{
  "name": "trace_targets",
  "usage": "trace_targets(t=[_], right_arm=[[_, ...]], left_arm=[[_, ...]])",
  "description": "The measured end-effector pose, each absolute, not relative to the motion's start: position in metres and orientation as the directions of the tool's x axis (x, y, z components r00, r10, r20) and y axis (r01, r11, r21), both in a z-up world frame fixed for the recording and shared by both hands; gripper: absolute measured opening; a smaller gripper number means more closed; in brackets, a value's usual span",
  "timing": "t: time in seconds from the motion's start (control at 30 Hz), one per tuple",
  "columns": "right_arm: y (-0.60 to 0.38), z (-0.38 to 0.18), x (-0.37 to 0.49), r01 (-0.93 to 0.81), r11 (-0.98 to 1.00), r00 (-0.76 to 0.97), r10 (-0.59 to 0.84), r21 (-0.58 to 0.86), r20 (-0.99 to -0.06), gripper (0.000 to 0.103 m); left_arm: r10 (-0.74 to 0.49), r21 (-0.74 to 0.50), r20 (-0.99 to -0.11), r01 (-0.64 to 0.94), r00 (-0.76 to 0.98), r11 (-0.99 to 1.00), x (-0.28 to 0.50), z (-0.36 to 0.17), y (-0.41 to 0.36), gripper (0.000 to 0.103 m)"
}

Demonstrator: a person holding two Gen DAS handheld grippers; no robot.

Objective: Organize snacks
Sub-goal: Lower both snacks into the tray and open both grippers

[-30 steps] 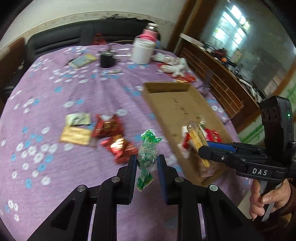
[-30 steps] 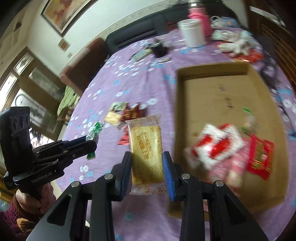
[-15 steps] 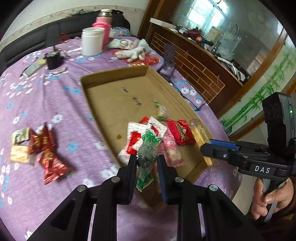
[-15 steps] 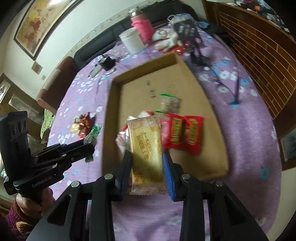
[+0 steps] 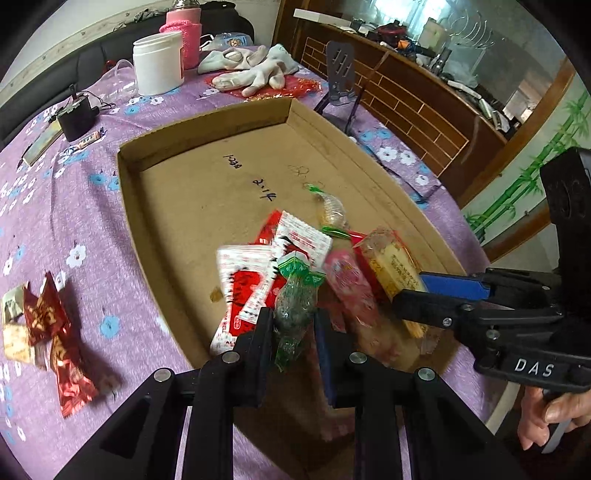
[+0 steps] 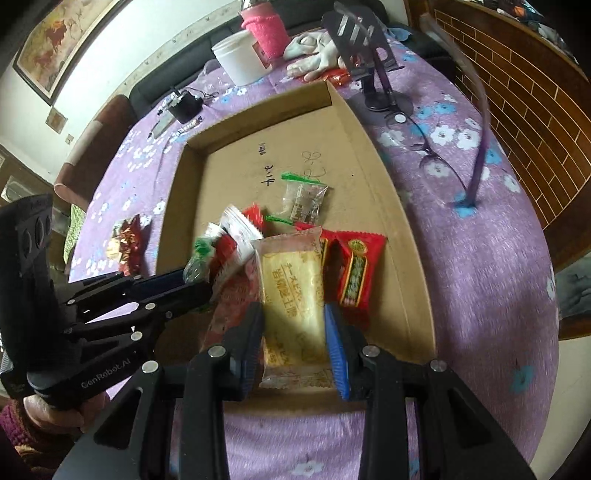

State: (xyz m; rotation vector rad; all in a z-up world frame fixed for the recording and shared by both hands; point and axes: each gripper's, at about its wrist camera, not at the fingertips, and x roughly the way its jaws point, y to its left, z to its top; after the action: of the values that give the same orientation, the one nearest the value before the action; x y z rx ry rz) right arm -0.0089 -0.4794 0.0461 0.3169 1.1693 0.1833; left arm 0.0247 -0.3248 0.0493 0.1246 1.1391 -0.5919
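A shallow cardboard tray (image 5: 207, 136) (image 6: 373, 147) lies on the purple flowered tablecloth and holds several snack packets. My left gripper (image 5: 293, 325) is shut on a green-and-clear candy packet (image 5: 295, 302) above the tray's near end; it also shows in the right wrist view (image 6: 197, 258). My right gripper (image 6: 293, 317) is shut on a yellow cake packet (image 6: 295, 291), held over the tray's near edge; the packet also shows in the left wrist view (image 5: 393, 269). Red and gold packets (image 5: 55, 332) lie on the cloth left of the tray.
A white jar (image 5: 158, 62), a pink-sleeved bottle (image 5: 183, 31), white gloves (image 5: 251, 68), a small black device (image 5: 77, 116) and a black phone stand (image 6: 364, 44) stand beyond the tray. A brick-patterned wooden cabinet (image 5: 417, 110) runs along the right.
Both grippers have moved right from the open cloth to over the tray's near end, each still holding its packet. The tray now fills the middle of both views.
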Motion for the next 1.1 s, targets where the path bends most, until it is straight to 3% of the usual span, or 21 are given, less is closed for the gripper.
trace_targets(t=[0.43, 0.83, 0.9, 1.1], right_arm=[[-0.47, 0.041, 0.047, 0.0, 0.969, 0.393, 0.225, 0.245, -0.891, 0.032], [-0.46, 0.05, 0.046, -0.011, 0.976, 0.416, 0.2, 0.215, -0.887, 0.032], [-0.459, 0.053, 0.043, -0.007, 0.976, 0.418, 0.202, 0.219, -0.885, 0.033], [-0.461, 0.065, 0.025, 0.014, 0.972, 0.442, 0.204, 0.235, -0.873, 0.033]], left_arm=[[-0.346, -0.175, -0.888, 0.472, 0.304, 0.864, 0.073, 0.043, -0.337, 0.022], [-0.337, -0.141, -0.875, 0.484, 0.347, 0.864, 0.06, 0.051, -0.334, 0.023], [-0.333, -0.125, -0.869, 0.488, 0.365, 0.864, 0.056, 0.055, -0.332, 0.026], [-0.314, -0.076, -0.847, 0.488, 0.429, 0.87, 0.042, 0.071, -0.323, 0.049]])
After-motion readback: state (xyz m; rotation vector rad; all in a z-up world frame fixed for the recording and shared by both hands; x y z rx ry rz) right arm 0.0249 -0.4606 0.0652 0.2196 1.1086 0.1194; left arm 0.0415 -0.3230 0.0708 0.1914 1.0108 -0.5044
